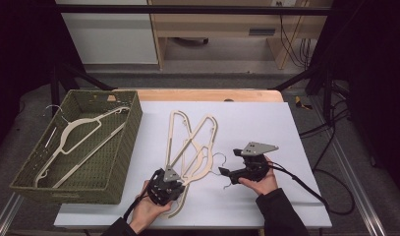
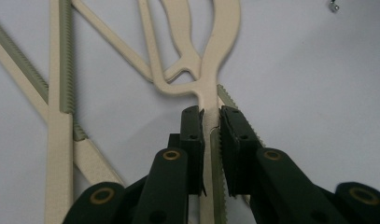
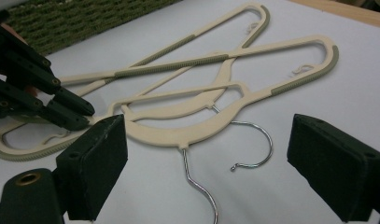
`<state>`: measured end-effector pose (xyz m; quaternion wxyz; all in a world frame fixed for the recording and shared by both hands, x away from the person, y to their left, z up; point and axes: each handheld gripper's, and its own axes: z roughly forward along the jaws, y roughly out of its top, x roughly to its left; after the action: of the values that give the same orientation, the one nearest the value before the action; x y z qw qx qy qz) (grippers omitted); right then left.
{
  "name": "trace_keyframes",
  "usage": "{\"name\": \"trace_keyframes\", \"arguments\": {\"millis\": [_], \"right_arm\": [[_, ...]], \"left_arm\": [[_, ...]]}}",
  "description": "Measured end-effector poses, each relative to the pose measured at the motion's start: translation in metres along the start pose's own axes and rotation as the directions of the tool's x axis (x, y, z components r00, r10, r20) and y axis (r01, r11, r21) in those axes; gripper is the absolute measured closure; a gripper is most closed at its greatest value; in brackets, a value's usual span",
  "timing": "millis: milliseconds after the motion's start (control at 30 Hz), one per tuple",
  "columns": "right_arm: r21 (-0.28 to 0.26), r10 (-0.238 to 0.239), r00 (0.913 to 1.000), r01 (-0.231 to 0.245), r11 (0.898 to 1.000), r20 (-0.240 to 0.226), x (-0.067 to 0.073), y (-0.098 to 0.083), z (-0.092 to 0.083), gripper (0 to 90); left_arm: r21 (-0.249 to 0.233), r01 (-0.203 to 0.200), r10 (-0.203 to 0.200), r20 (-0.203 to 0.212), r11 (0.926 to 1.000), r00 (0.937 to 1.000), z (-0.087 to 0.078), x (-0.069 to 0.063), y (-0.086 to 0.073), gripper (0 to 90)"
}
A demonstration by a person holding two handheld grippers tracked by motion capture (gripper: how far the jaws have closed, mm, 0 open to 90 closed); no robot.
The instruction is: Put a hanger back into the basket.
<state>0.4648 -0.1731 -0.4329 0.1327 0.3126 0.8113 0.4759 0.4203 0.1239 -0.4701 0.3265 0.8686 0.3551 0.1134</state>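
White sheeting [image 1: 266, 128] covered the table, backed by a pale cabinet. At far left a green woven basket [image 1: 121, 162] already held one cream hanger [image 1: 72, 135]. Beside it, two overlapped hangers [image 1: 190, 142] lay on the sheet. The left gripper [image 1: 166, 189] had its jaws pinched on a hanger arm [image 2: 211, 93]. The right gripper [image 1: 226, 173] hovered with jaws spread near the wire hooks [image 3: 253, 140]. Judged step: securing a hanger for the basket. The entangled second hanger appeared the obstruction; lifting calls for separation.
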Motion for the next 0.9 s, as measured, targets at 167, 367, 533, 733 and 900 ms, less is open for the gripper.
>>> {"name": "trace_keyframes", "arguments": {"millis": [167, 367, 533, 733, 900], "right_arm": [[0.019, 0.000, 1.0000, 0.000, 1.000, -0.001, 0.004, -0.006, 0.011, 20.0], [0.071, -0.001, 1.0000, 0.001, 0.997, -0.007, 0.010, -0.012, 0.030, 36.6], [0.135, -0.005, 1.0000, 0.004, 0.991, 0.007, 0.015, -0.014, 0.045, 48.8], [0.208, 0.004, 0.9999, -0.006, 0.978, 0.011, 0.016, -0.020, 0.054, 61.7], [0.232, 0.009, 0.9998, -0.013, 0.973, 0.018, 0.017, -0.022, 0.056, 70.8]], "left_arm": [[-0.001, -0.006, 0.006, 0.014, 1.0000, 0.9999, -0.001, -0.001, 0.000, 79.8], [-0.004, -0.032, 0.032, 0.010, 0.9995, 0.9994, -0.002, -0.001, 0.000, 79.2], [-0.059, -0.051, 0.051, 0.006, 0.9970, 0.9987, -0.016, 0.005, 0.002, 71.2], [-0.110, -0.029, 0.029, -0.006, 0.9934, 0.9996, -0.030, 0.015, 0.001, 51.2], [-0.130, -0.010, 0.011, 0.006, 0.9915, 0.9999, -0.032, 0.020, 0.001, 35.5]]}}
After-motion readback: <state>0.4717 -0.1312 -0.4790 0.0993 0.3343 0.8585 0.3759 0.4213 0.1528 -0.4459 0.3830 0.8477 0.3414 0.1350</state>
